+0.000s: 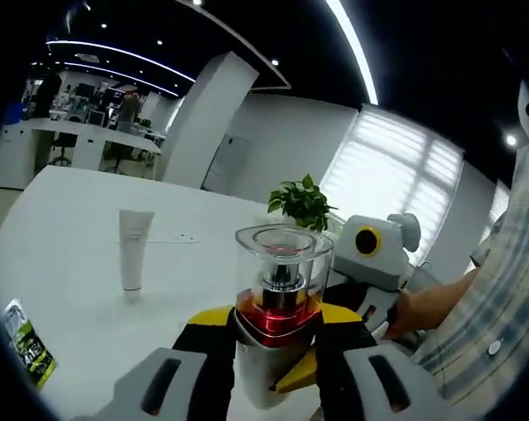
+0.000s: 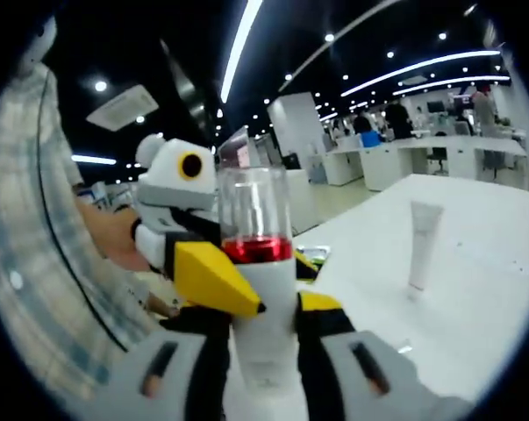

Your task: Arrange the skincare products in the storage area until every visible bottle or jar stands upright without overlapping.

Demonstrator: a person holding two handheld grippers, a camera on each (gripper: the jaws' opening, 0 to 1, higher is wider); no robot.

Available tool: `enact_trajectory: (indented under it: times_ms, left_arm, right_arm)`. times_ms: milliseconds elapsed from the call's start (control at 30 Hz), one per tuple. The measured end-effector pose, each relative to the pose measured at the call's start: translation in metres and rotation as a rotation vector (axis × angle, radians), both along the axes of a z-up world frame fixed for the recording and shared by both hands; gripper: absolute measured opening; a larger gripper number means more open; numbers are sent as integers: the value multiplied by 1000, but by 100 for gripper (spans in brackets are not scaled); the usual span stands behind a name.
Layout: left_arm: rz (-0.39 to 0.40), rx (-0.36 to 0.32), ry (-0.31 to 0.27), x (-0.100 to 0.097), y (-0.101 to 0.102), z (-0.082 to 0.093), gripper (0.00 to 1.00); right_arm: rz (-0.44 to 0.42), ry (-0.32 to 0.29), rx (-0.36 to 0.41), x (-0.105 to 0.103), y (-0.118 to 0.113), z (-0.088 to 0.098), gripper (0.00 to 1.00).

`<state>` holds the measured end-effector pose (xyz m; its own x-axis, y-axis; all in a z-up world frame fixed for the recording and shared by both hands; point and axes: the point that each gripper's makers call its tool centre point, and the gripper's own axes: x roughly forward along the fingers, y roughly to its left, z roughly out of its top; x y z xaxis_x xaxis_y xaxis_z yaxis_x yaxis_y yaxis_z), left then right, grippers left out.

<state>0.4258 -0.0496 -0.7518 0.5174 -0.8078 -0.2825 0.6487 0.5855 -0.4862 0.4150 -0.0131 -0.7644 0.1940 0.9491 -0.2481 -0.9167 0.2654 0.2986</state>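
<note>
Above the white table [image 1: 80, 263], I hold one pump bottle [image 1: 277, 329] upright, both the left gripper [image 1: 273, 373] and right gripper [image 2: 264, 351] clamped on it. Transfer step; next I must release one, then stand it beside the tube [image 1: 133, 250].

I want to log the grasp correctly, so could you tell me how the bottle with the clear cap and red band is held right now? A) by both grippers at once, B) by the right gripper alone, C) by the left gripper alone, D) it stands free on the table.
A: the bottle sits between the left gripper jaws, and the right gripper jaws also close on its white body.
</note>
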Motion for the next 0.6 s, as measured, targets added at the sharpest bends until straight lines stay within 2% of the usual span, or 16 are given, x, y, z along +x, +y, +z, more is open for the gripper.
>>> enact_trajectory:
  times_ms: [333, 533, 600]
  left_arm:
    - [-14, 21, -21, -2, -2, 4, 33]
    - [-102, 76, -59, -7, -6, 4, 32]
    - [-128, 79, -65, -10, -7, 5, 32]
  right_arm:
    - [-48, 20, 6, -1, -3, 2, 29]
    - [-28, 12, -10, -6, -3, 1, 29]
    - [-4, -13, -10, -10, -5, 2, 29]
